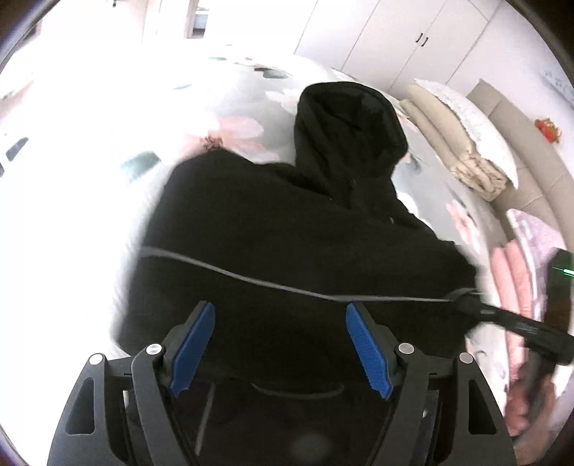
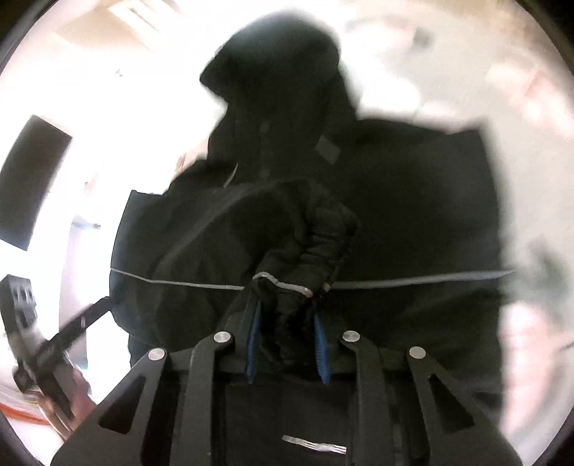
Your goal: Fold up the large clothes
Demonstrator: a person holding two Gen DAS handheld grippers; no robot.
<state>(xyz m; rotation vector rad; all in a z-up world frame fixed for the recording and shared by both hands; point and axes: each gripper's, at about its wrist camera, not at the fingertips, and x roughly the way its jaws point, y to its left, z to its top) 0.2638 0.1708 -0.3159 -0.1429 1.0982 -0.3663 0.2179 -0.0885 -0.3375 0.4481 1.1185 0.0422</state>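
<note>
While both wrist views are blurred at the rims, the centres read fine:

Right gripper (image 2: 287,344): clenched on a bunched black sleeve cuff (image 2: 287,304) with a pale reflective trim; blue pads pinch it from both sides.
Left gripper (image 1: 280,344): released, jaws spread wide, nothing between the blue pads (image 1: 192,344); black cloth lies under and ahead of them.
Jacket (image 1: 287,233): one large black hooded jacket, spread on the bed, filling the middle of both views; hood (image 1: 348,118) points to 12 o'clock, body toward 6.
Stripe (image 1: 233,269): one thin grey reflective line across the body, running from 9 to 3 o'clock just ahead of each gripper.
Label (image 2: 328,148): one grey patch below the hood, at 12 to 1 o'clock in the right wrist view.
Bed cover (image 1: 233,125): pale floral print, showing around the jacket at 9 through 12 o'clock; glare washes out the 9 o'clock side.
Edges: jacket's left hem at 8 o'clock in the left wrist view, bare cover beyond it.
Bedding pile (image 1: 462,143): one beige folded stack with a white pillow on it, at 2 o'clock, apart from the hood.
Pink cloth (image 1: 513,272): folded, at 3 o'clock.
Wardrobe (image 1: 412,32): white doors, two dark handles, at 1 o'clock.
Containers: cannot tell.
</note>
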